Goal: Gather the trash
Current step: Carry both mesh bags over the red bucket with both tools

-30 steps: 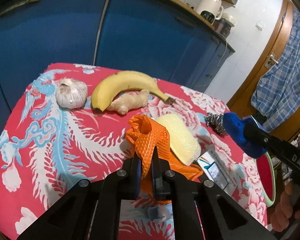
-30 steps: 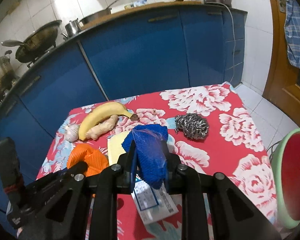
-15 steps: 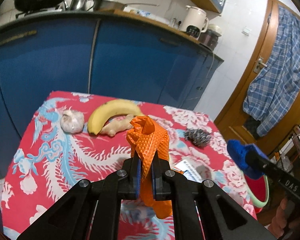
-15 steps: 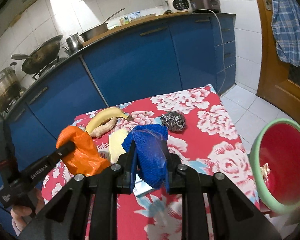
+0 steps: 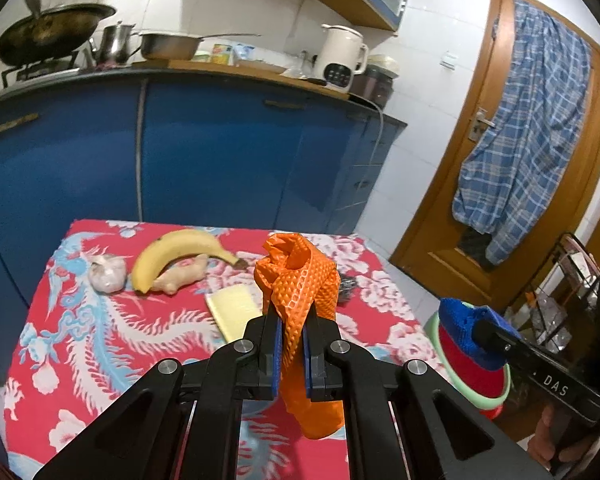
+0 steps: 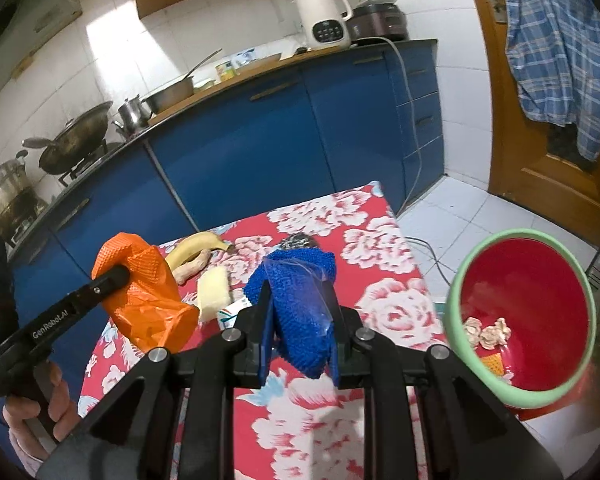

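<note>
Both grippers clamp their jaws on trash, left gripper (image 5: pixel 290 350) gripping an orange bag (image 5: pixel 300 292) that hides most of the scrubber (image 5: pixel 346 286), right gripper (image 6: pixel 300 344) a blue net (image 6: pixel 300 300).

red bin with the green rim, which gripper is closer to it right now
Right. The right gripper, clamped on blue mesh, hangs beside the red bin; the left gripper, holding the orange bag, is over the table.

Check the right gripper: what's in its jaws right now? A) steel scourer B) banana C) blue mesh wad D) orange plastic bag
C: the right gripper is clamped on the blue mesh wad, while the orange plastic bag hangs from the left gripper and the banana lies on the table.
</note>
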A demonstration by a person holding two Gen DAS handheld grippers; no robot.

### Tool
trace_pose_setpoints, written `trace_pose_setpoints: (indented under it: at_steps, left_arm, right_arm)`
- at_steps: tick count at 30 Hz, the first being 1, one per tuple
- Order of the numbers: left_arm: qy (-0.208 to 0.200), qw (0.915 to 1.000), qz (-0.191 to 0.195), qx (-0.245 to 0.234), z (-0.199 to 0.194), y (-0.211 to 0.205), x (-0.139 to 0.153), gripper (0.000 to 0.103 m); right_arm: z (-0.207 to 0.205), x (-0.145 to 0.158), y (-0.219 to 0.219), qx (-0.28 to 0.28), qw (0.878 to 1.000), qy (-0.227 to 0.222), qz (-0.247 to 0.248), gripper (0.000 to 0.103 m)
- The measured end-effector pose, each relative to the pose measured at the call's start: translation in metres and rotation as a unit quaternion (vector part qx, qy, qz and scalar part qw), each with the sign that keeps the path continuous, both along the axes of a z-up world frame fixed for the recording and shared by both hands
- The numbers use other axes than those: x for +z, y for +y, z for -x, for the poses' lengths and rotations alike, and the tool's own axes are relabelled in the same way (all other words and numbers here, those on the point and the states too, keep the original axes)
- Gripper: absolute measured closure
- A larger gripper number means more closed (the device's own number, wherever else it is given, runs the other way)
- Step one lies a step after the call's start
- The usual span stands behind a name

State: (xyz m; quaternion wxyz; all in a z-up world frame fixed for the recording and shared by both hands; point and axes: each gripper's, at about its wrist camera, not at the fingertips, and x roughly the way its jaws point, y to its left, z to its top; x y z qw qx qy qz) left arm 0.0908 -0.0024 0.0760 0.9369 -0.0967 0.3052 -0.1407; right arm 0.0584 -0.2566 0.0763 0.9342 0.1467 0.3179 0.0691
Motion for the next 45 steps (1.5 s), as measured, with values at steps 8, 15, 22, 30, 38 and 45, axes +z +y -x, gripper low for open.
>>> trace_pose_setpoints:
  at_steps: [8, 15, 22, 30, 38, 45]
  left_arm:
    - [-0.012, 0.9992, -0.009, -0.036, 0.006, -0.039, 0.012, 0.096]
    - [-0.016, 0.9971, -0.016, -0.072, 0.005, -0.083, 0.014, 0.096]
    - [-0.017, 0.9936, -0.024, -0.109, 0.005, -0.125, 0.012, 0.096]
    - [-0.015, 0.9901, -0.027, -0.137, 0.001, -0.165, 0.007, 0.096]
    - [-0.004, 0.9857, -0.039, -0.164, -0.002, -0.200, -0.005, 0.096]
    - [0.003, 0.9805, -0.054, -0.189, -0.006, -0.232, -0.013, 0.096]
  right_arm:
    - [0.023, 0.003, -0.038, -0.040, 0.999, -0.008, -0.008, 0.079]
    - [0.041, -0.003, -0.083, -0.089, 0.996, -0.008, -0.019, 0.079]
    - [0.050, -0.021, -0.126, -0.131, 0.991, 0.009, -0.032, 0.078]
    - [0.054, -0.047, -0.159, -0.163, 0.985, 0.038, -0.030, 0.077]
    - [0.051, -0.071, -0.182, -0.182, 0.981, 0.061, -0.036, 0.075]
    - [0.048, -0.088, -0.200, -0.195, 0.977, 0.073, -0.050, 0.066]
